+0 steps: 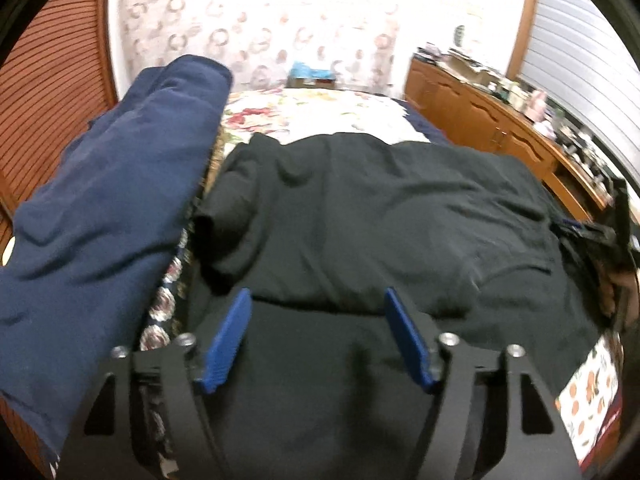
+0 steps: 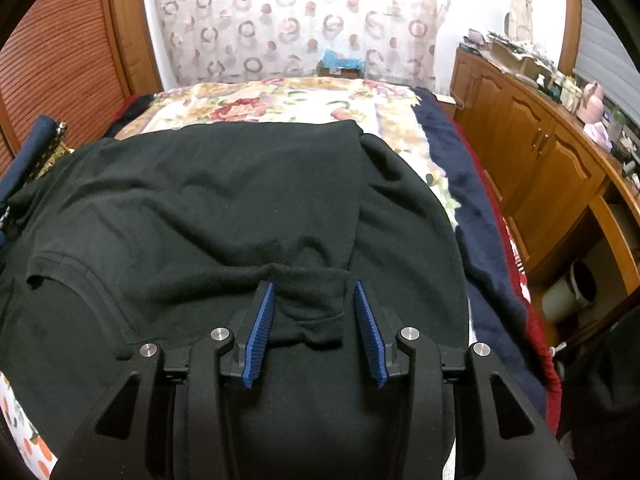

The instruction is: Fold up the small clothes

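Bedroom, floral bed [image 2: 304, 100]. Black shirt [image 2: 208, 200] spread across it, soft, light, wrinkles easily. Left claw [image 1: 318, 300] wide open, empty, above the hem. Right claw [image 2: 316, 294] half-open around a fold at 6 o'clock; best gripped at sleeve edges.

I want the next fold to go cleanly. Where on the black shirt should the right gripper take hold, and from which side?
Grip the black shirt at the small raised fold of fabric lying between the open pads of the right gripper. Come from the near edge, fingers pointing toward the curtain: that bunch stands up, while the cloth around it lies flat.
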